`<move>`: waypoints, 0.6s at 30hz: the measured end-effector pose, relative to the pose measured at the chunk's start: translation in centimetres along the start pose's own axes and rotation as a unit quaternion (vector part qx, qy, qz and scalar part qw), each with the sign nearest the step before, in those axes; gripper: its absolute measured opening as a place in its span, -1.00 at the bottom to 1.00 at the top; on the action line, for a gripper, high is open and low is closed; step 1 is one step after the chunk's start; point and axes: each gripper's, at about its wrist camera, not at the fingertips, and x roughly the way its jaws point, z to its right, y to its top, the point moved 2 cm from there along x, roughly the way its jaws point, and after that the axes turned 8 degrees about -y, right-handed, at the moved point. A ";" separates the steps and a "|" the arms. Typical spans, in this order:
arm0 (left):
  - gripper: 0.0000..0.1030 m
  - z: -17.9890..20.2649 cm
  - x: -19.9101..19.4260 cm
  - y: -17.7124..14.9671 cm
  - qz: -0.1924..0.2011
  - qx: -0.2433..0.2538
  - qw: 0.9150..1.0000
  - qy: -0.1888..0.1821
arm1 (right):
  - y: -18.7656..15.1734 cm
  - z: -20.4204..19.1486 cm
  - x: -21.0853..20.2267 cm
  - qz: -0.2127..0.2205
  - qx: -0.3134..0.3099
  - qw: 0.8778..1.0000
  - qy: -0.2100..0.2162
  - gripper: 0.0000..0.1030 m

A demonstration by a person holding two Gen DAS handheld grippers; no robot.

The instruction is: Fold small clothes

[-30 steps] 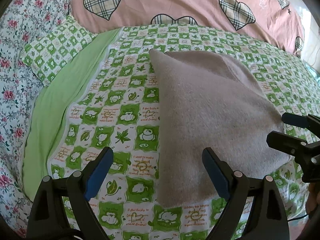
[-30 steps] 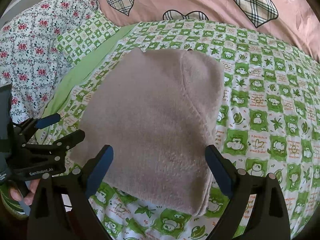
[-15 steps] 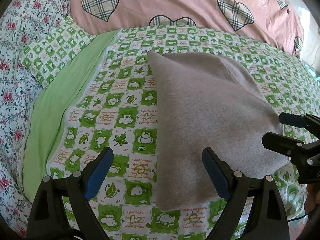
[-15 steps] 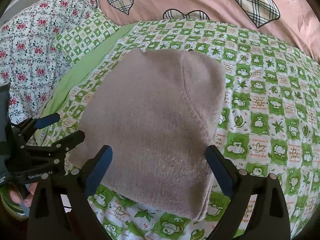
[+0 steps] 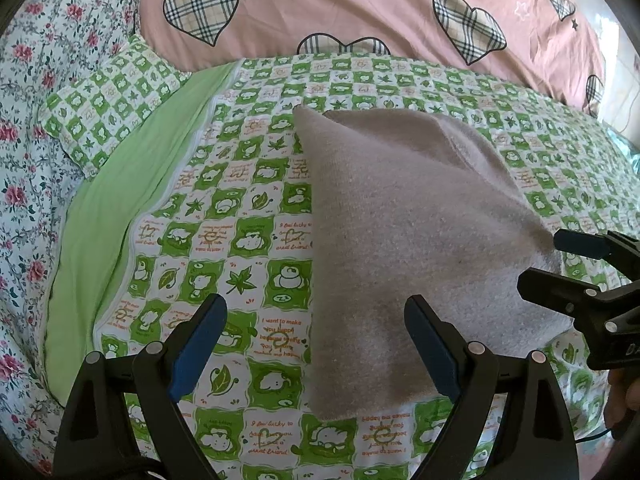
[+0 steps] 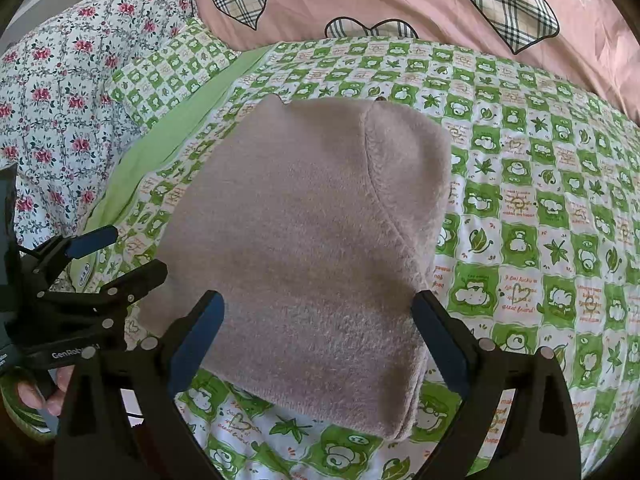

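A folded garment of fuzzy, pale mauve-grey knit lies flat on a bed, on a green-and-white checked cover printed with cartoon animals and leaves. It forms a rough rectangle whose long axis runs from the near edge of the bed away toward the pillows; in the right wrist view a curved seam runs down its right side, and the far end finishes in a small point at the left corner. Beyond it lie a pink quilt with plaid hearts and, to the left, a floral sheet. The left tool hovers over the garment's near left corner, its blue-padded fingers spread wide and holding nothing. The right tool hovers over the garment's near edge, likewise wide open and empty, the cloth showing between its fingers. Each tool appears at the edge of the other's view, and a person's fingers grip the left handle.
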 end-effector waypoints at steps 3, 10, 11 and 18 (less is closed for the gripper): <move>0.76 0.1 -0.1 0.0 0.001 0.001 1.000 0.000 | 0.0 0.0 0.1 -0.001 0.000 1.000 0.000 0.86; 0.76 0.1 -0.2 0.0 0.002 0.001 1.000 -0.001 | 0.0 0.1 0.1 -0.001 0.000 1.000 0.000 0.86; 0.76 0.1 -0.2 0.0 0.002 0.002 1.000 -0.001 | 0.0 0.1 0.1 -0.001 0.000 1.000 0.000 0.86; 0.76 0.4 -0.3 0.2 0.003 0.002 1.000 -0.001 | 0.1 0.0 0.0 -0.001 0.000 1.000 0.001 0.86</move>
